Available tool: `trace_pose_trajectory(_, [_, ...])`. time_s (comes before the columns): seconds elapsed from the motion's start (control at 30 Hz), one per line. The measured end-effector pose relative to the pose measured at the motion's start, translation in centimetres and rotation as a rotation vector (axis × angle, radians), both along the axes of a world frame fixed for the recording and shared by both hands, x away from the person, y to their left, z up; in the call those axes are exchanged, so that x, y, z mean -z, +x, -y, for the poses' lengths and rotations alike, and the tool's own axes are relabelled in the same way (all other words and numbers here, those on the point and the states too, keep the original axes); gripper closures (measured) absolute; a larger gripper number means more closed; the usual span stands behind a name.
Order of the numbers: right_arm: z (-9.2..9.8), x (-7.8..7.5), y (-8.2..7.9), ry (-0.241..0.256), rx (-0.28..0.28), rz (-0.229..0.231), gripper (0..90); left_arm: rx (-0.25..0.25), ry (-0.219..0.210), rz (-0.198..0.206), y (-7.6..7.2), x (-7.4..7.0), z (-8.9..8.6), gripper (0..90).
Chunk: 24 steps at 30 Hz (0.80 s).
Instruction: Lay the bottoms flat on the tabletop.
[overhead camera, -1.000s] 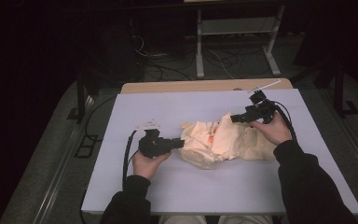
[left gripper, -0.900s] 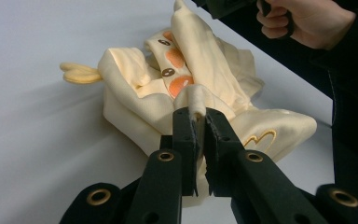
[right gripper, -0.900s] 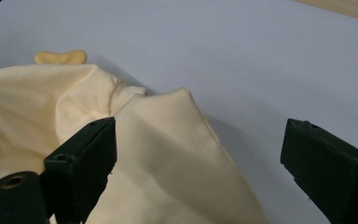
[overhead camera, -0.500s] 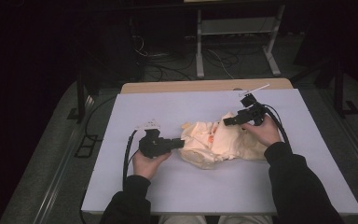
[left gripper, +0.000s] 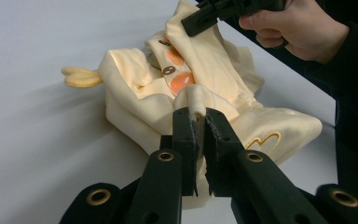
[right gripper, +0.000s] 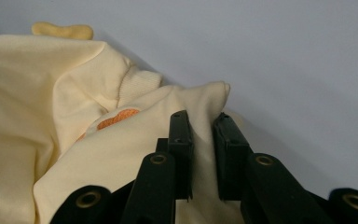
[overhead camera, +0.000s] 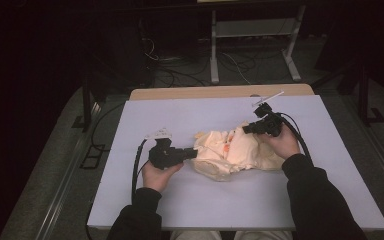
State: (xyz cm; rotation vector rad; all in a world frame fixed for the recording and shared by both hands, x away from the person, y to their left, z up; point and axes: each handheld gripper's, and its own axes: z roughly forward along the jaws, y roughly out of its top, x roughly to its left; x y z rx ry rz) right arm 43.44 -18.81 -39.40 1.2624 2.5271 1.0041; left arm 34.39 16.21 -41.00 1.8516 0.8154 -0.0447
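The desk [overhead camera: 130,200] carries a pale lilac-white top, and a crumpled cream-yellow garment [overhead camera: 235,155] lies on it between the two claws. The garment looks like a small child's top or romper in soft knit cloth, bunched into thick folds. Orange oval patches with dark brown marks [left gripper: 179,79] sit on its front, a yellow outline is stitched on one flap [left gripper: 263,140], and a ribbed cuff [right gripper: 137,86] shows among the folds. A small yellow padded tab [left gripper: 77,77] sticks out from the far edge, away from the left claw.

The left claw [left gripper: 199,122] is clamped on a rolled fold of the garment at its near end, the jaws pressed almost together with cloth pinched between them. In the high view, that claw [overhead camera: 190,153] lies low on the desk, touching the garment's left edge.

The right claw [right gripper: 204,122] is closed on an upper edge of the garment, with the fabric drawn up between its jaws. In the left gripper view it [left gripper: 193,23] lifts that edge above the rest of the pile.
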Motion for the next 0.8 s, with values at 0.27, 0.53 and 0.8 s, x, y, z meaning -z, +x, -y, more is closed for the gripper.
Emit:
trace_pose_trajectory(0.27, [1.5,-1.6,-0.6,0.013,0.056,-0.005,79.8,-0.013,-0.001,0.010,0.0,-0.2,-0.3,82.5])
trace_pose_trajectory(0.53, [3.0,-2.0,-3.0,0.042,0.101,-0.008,81.2,-0.012,0.005,0.017,-0.1,-0.3,-0.2,82.5])
trace_pose_trajectory(0.8, [4.4,-2.6,-6.4,0.066,0.084,-0.005,81.6,0.002,0.016,0.018,-0.6,-0.3,-0.3,82.5])
